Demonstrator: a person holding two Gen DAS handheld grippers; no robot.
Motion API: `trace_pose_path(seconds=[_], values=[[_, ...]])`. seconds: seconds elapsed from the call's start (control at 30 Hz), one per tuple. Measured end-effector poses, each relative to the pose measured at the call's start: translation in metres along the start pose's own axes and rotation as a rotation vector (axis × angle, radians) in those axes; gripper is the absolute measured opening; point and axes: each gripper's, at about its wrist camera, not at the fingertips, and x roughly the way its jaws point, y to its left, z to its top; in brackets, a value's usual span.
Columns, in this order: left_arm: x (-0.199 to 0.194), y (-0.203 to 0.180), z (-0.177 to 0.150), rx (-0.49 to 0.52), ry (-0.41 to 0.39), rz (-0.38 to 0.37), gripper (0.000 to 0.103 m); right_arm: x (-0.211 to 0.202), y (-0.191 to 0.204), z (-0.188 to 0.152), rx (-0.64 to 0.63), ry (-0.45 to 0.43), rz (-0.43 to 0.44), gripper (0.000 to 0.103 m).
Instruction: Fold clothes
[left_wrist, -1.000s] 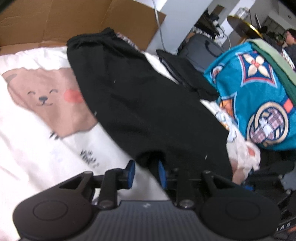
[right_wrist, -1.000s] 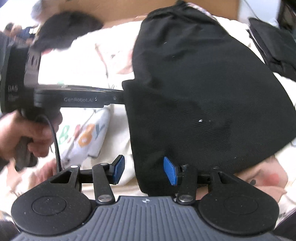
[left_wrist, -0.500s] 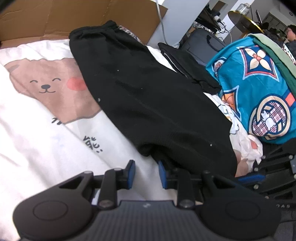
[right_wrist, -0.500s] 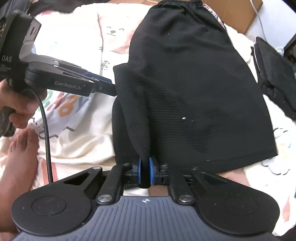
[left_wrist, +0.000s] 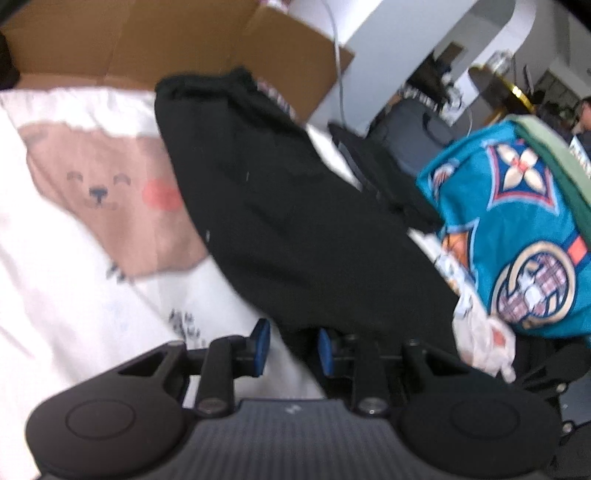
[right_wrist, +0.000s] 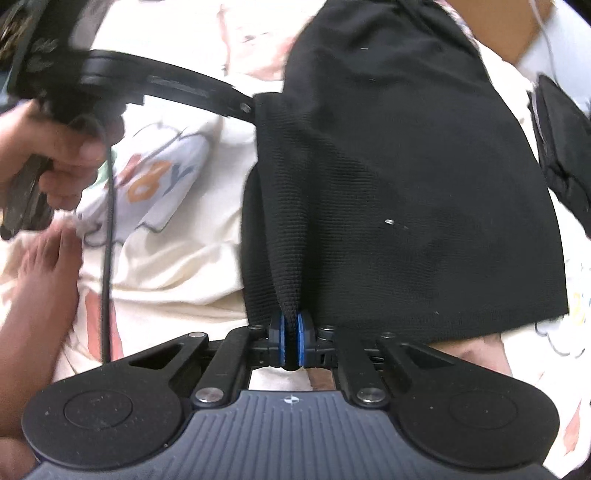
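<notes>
The black garment (right_wrist: 406, 177) lies spread on a bed over a white cover printed with a bear (left_wrist: 110, 192), its elastic waistband at the far end, away from both sets of fingers, and its near hem right at them. The right gripper (right_wrist: 291, 341) has its blue fingers (right_wrist: 281, 338) pressed together on a ridge of the hem, so the cloth rises in a small peak straight out of the pinch. The left gripper (right_wrist: 255, 107), seen from the right wrist view, reaches in from the left to the garment's side edge; in its own view its fingers (left_wrist: 261, 345) stand partly spread with dark cloth bunched between them, and whether they actually clamp it I cannot tell through the blur. By my reading, the fold has only begun: 2 corners of the near end look taken up, yet nothing is doubled over. What remains is carrying that hem up toward the waistband, laying it flat, and then dealing with the other clothes heaped beyond the fingers to the right, the teal patterned piece (left_wrist: 517, 229) among them.
</notes>
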Motion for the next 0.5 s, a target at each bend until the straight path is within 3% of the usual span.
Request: trace_pose_path(seconds=[0.23, 0.5], values=[[-0.004, -0.003, 0.004, 0.065, 0.002, 0.071, 0.029, -0.013, -0.023, 0.0, 0.05, -0.036, -0.027, 0.004], [-0.016, 0.013, -0.011, 0.05, 0.013, 0.126, 0.029, -0.003, -0.025, 0.002, 0.04, -0.024, -0.011, 0.004]])
